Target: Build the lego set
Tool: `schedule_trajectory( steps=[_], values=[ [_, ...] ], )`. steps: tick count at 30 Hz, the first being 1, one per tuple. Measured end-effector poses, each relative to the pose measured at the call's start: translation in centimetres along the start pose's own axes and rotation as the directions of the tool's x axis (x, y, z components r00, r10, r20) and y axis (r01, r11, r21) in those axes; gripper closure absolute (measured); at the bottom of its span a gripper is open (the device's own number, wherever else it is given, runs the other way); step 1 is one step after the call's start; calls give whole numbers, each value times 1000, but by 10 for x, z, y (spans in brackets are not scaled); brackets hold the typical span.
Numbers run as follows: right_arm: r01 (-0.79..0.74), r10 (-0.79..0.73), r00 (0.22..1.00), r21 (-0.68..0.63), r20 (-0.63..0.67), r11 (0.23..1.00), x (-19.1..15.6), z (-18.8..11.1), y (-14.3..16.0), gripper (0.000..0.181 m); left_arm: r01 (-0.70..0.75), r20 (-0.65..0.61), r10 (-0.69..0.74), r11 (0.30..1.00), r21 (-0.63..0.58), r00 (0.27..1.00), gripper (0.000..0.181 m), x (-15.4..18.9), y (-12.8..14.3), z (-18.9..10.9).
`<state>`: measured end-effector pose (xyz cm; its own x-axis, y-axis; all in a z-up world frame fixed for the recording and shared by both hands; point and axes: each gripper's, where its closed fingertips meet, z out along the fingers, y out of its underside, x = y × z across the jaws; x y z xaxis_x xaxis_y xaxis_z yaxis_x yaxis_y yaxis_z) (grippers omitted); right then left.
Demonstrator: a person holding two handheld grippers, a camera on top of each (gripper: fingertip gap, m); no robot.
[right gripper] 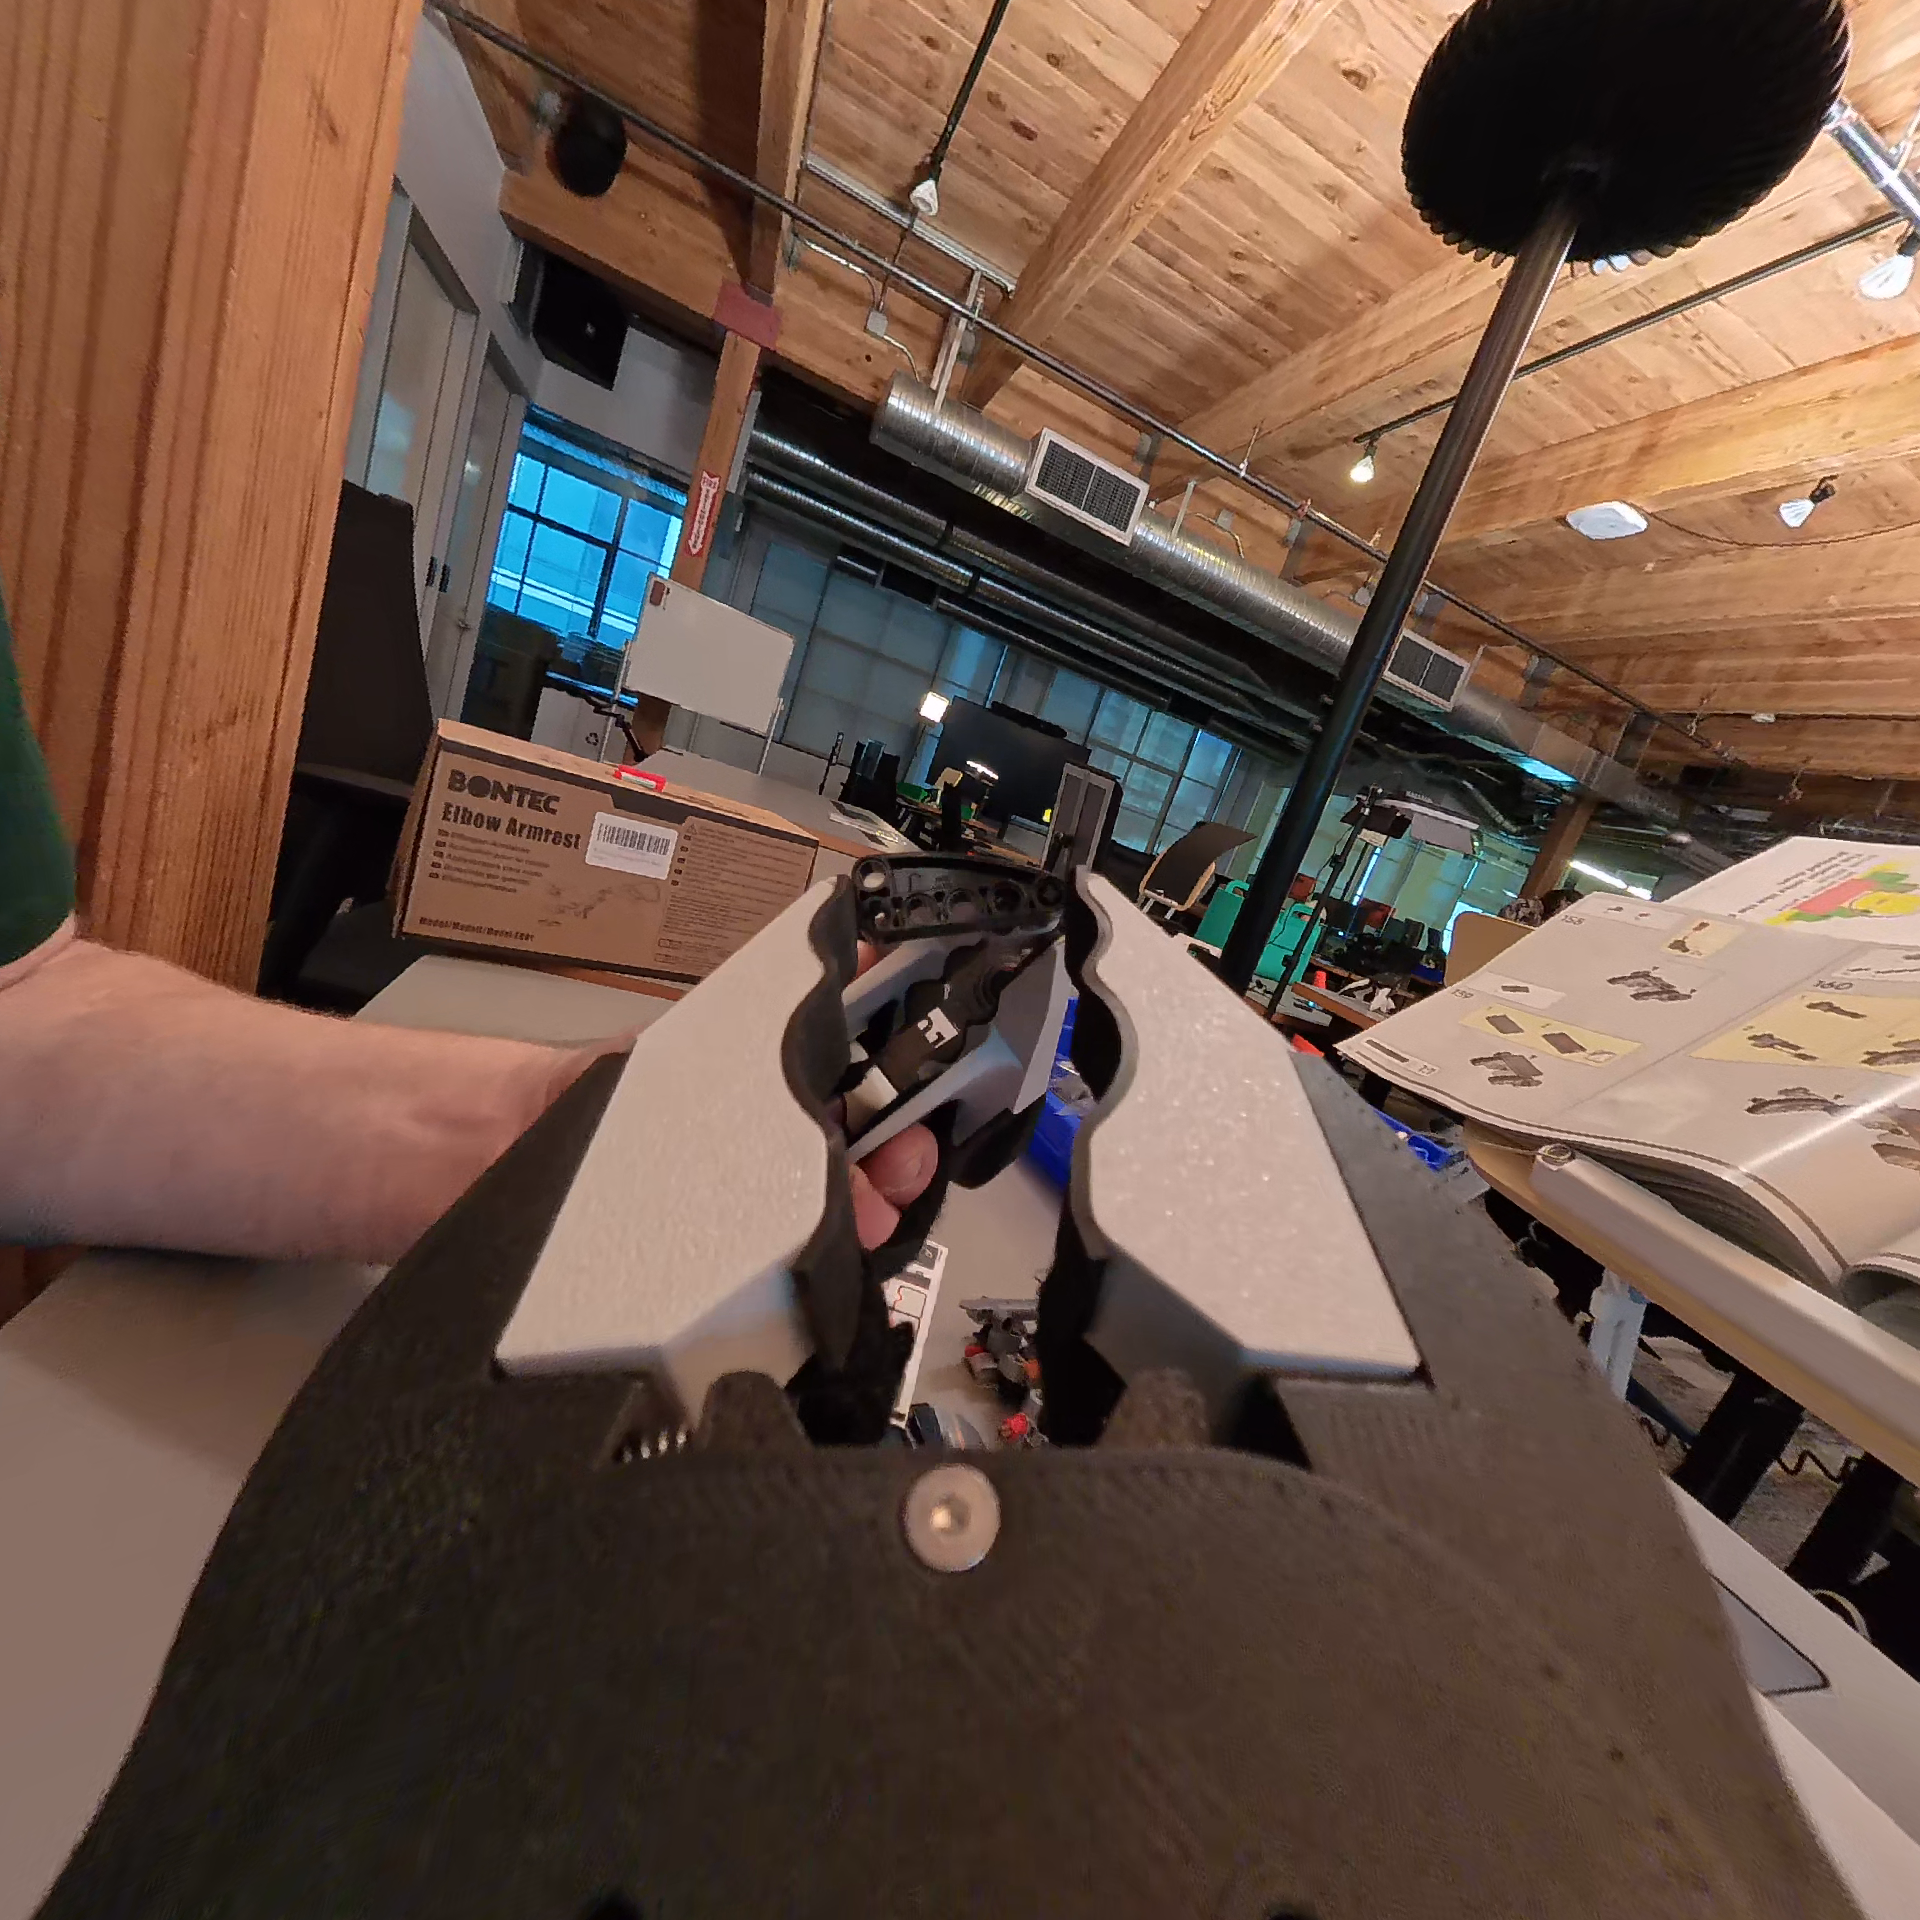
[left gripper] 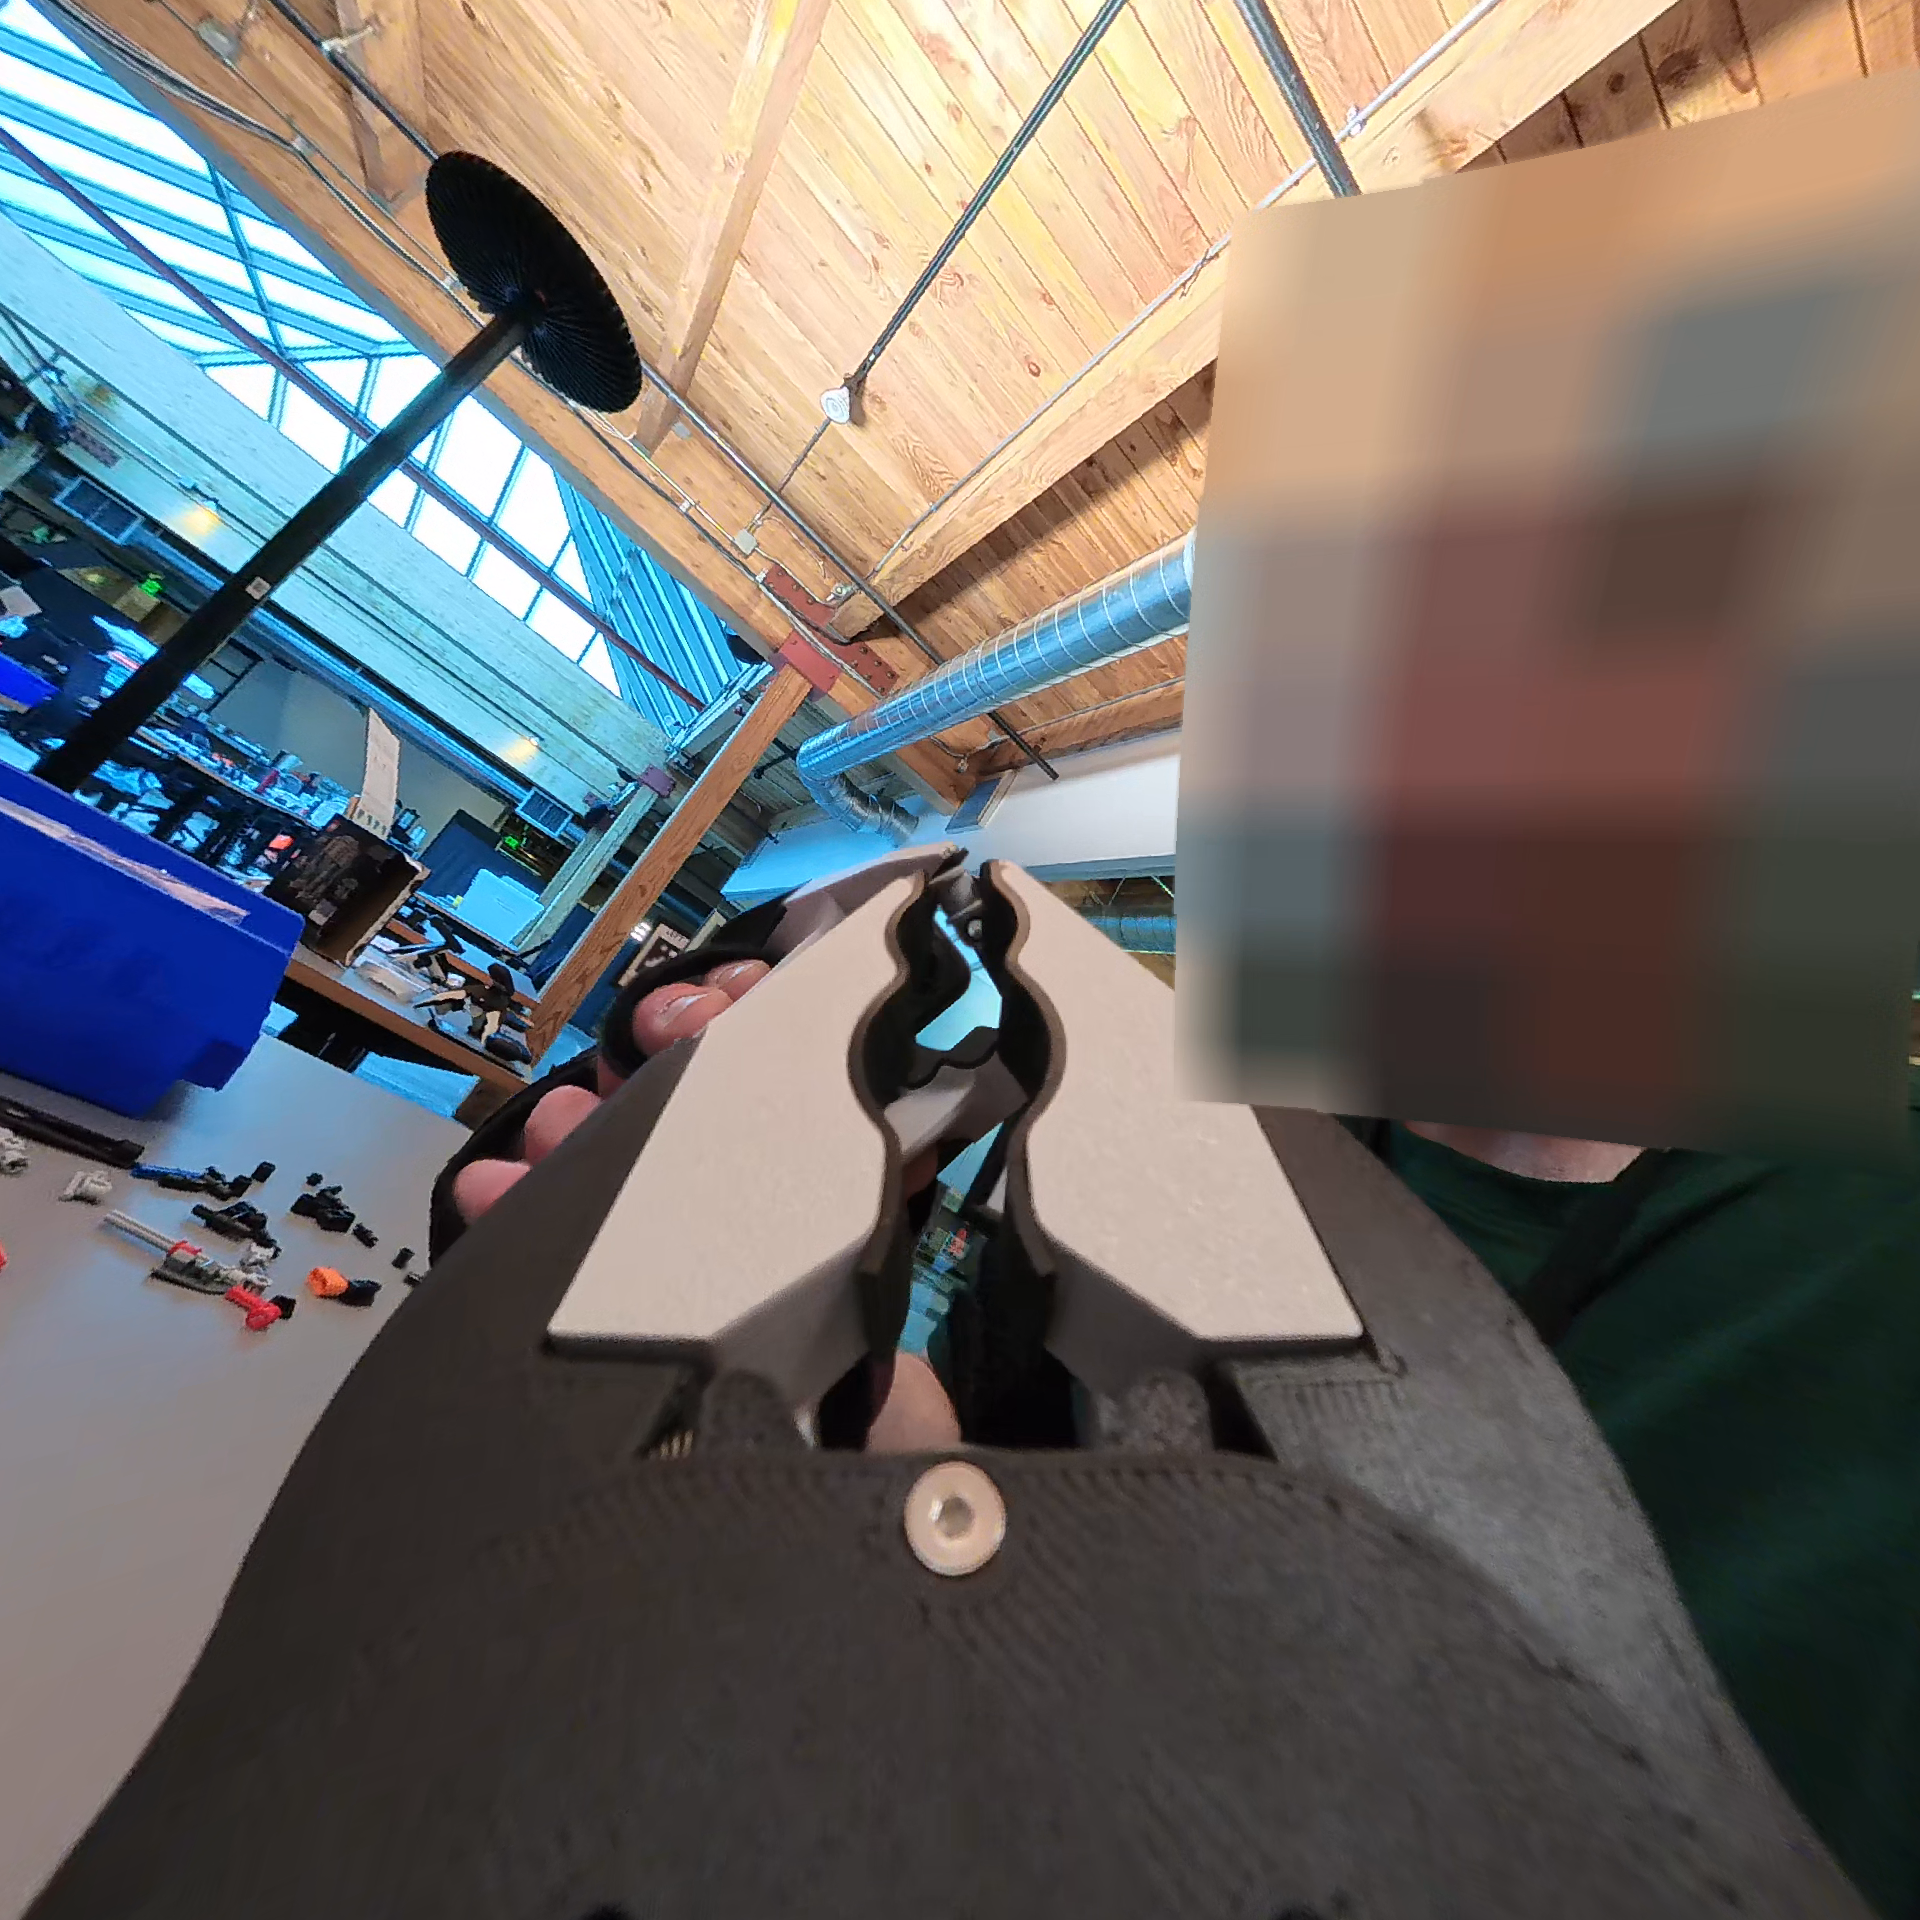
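Lego part (right gripper: 961,902), black, curved, with a row of holes, sits at the tips of the right claw (right gripper: 961,909), spanning the gap between the two grey fingers (right gripper: 717,1122). Jaws stand a little apart and bear on the part's two ends: clamped on it.

Left view: left claw (left gripper: 961,883) is raised, pointing at the wooden ceiling. Its tips are nearly closed on a small dark and silver piece (left gripper: 958,891), too small to identify. Behind its fingers sits the right claw's grey body, with a gloved hand (left gripper: 665,1023) around it.

Left view only: loose pieces (left gripper: 234,1236) (black, grey, red, orange) scattered on the white worktop (left gripper: 125,1455) toward its left edge; blue bin (left gripper: 114,935) at the far left corner; person's green shirt (left gripper: 1745,1403) at right.

Right view only: open manual (right gripper: 1662,1039) on a raised stand at the right edge; cardboard box (right gripper: 603,852) on a farther table at left; bare forearm (right gripper: 260,1112) coming in from the left edge, its hand gripping the left claw's body, seen through the jaw gap. A few small grey and red pieces (right gripper: 1003,1351) lie on the worktop below, seen between the finger bases.

Both views: black pole with a ribbed disc on top (right gripper: 1621,114).

Both claws are held above the worktop, tips close together, facing each other. Contact between part and small piece: cannot tell.
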<state>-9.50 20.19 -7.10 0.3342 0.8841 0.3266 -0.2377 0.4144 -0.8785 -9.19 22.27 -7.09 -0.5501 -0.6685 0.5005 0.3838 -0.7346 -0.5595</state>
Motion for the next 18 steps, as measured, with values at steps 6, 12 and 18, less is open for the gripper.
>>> schedule_trajectory(
  steps=[6, 12, 18],
  values=[
    [-23, 23, 1000, 8, 12, 1000, 0, -1, 2, 144, -58, 22, 57, 998, 10, 998, 175, -1, 1, -1],
    [-20, 20, 999, 2, 46, 1000, -1, -4, 5, 144, 8, -1, -8, 1000, 5, 1000, 175, -4, 4, -2],
    [72, -67, 993, -39, 102, 997, -7, -8, 5, 143, 116, -66, -116, 993, -10, 991, 175, -2, 10, 0]
  ],
)
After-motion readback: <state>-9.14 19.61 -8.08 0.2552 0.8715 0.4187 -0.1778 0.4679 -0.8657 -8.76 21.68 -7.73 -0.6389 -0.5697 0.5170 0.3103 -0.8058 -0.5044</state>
